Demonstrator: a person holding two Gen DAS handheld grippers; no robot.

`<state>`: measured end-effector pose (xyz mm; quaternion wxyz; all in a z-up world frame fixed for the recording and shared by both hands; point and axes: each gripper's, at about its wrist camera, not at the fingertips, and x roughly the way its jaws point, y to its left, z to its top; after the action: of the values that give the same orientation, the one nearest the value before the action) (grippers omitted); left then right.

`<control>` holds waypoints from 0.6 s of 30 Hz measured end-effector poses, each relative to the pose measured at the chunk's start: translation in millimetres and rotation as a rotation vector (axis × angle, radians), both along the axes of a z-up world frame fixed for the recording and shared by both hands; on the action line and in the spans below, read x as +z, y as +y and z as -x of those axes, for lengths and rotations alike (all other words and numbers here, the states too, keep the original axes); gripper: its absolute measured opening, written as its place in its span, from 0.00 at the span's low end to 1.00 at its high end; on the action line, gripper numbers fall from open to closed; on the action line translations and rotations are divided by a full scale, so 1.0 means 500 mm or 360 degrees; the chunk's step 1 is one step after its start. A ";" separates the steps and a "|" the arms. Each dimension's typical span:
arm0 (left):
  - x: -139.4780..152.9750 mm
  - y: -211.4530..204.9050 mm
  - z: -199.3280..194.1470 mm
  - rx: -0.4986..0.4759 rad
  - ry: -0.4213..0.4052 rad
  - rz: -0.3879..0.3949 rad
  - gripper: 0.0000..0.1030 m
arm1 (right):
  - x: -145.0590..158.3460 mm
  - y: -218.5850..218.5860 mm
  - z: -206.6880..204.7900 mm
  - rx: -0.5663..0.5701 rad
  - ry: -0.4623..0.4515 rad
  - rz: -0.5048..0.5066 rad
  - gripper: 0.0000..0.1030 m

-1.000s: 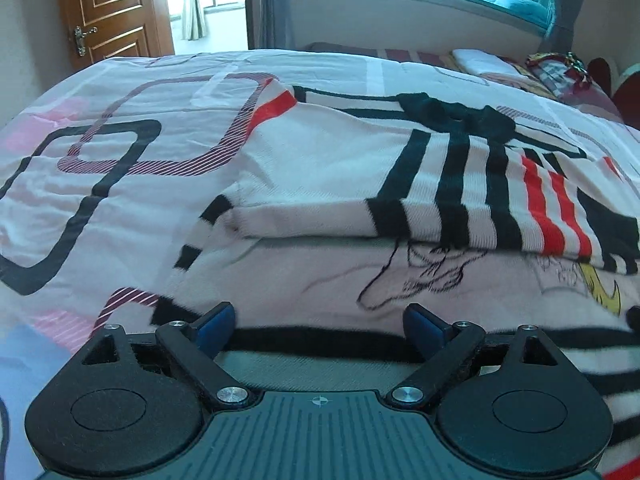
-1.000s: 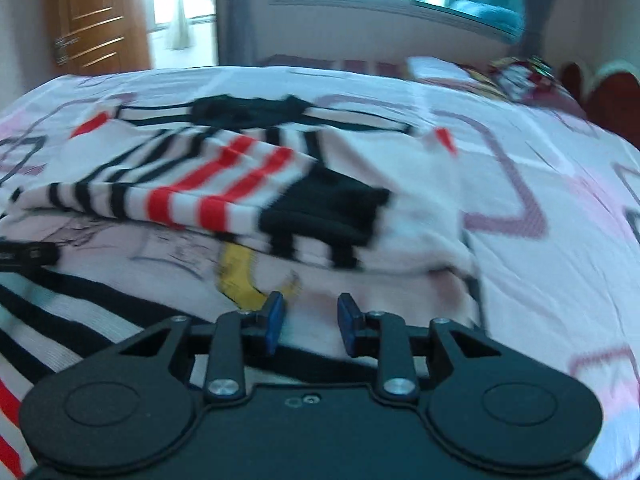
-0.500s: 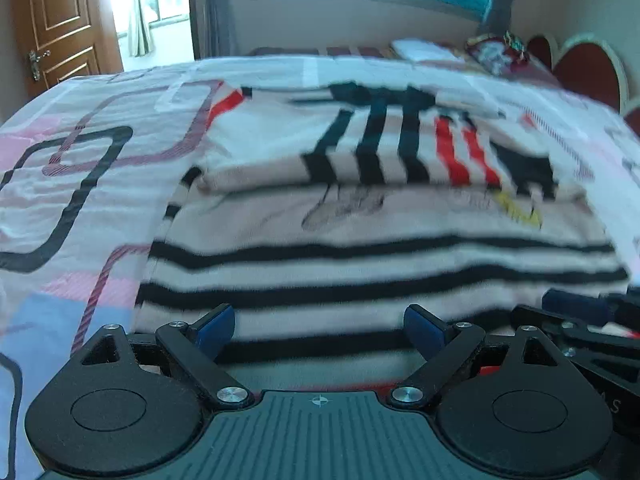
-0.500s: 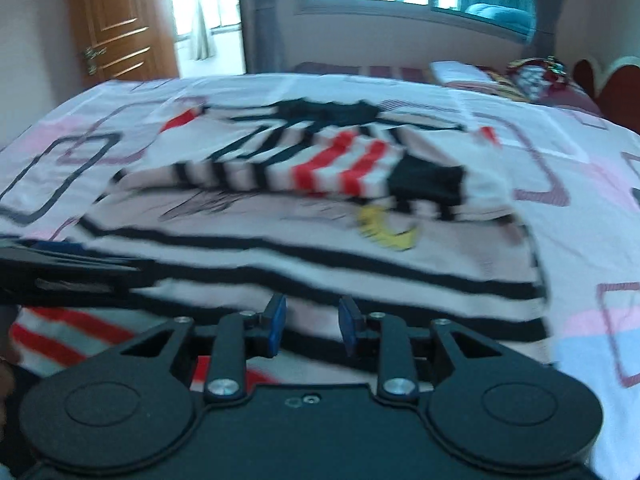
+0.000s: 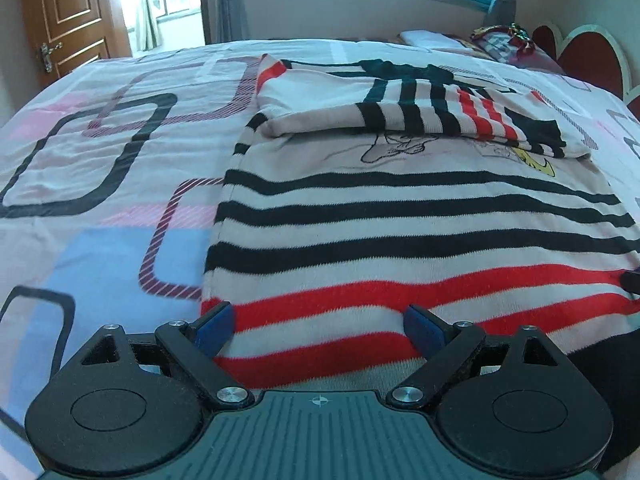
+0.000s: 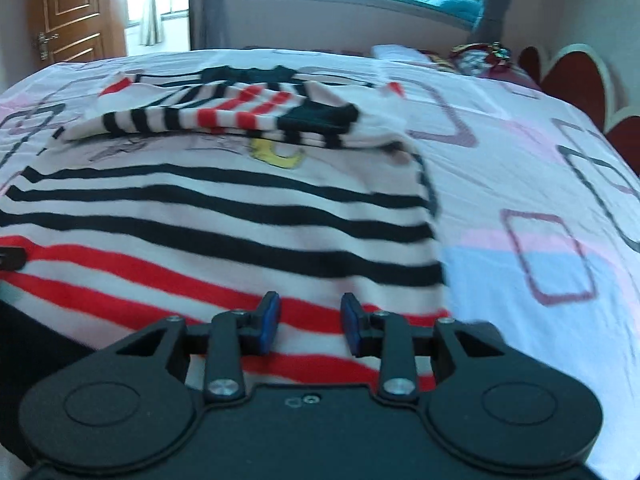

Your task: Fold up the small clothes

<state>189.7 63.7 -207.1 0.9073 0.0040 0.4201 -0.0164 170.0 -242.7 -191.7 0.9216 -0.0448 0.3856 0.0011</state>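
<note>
Now | left gripper (image 5: 318, 326) wide, empty | right gripper (image 6: 309, 321) opening, empty | sweater (image 5: 400, 216) on bed (image 5: 100, 184)

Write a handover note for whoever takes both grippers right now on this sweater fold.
Left gripper: jaws wide open over the near left hem, holding nothing.
Right gripper: jaws narrow and opening, over the near right hem; the pads do not look pressed on the cloth.
Striped sweater: lies flat on the bed sheet, hem nearest the grippers, collar at the far end.
Done: both sleeves are folded across the chest.
Left: probably take the red-striped hem at both corners, carry it up over the sleeves toward the collar, then smooth.
</note>
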 end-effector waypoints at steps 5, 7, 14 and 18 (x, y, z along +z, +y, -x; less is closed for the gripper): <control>0.024 -0.009 0.027 0.0034 0.0018 0.0056 0.88 | 0.009 -0.006 0.011 -0.0107 0.0014 -0.0010 0.29; 0.032 -0.021 0.043 0.0006 0.0013 0.0089 0.88 | 0.024 0.004 0.023 -0.0084 -0.0015 -0.0055 0.29; 0.014 -0.060 0.084 -0.0073 0.0070 0.0076 0.88 | 0.045 0.091 0.071 0.0179 -0.0018 -0.0146 0.31; 0.004 -0.063 0.113 -0.0118 0.0047 -0.0003 0.88 | 0.017 0.100 0.091 0.0221 0.0051 -0.0115 0.31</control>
<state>133.1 32.4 -205.0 0.8998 0.0201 0.4331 -0.0499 124.6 -192.9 -183.3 0.9139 -0.0382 0.3961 0.0796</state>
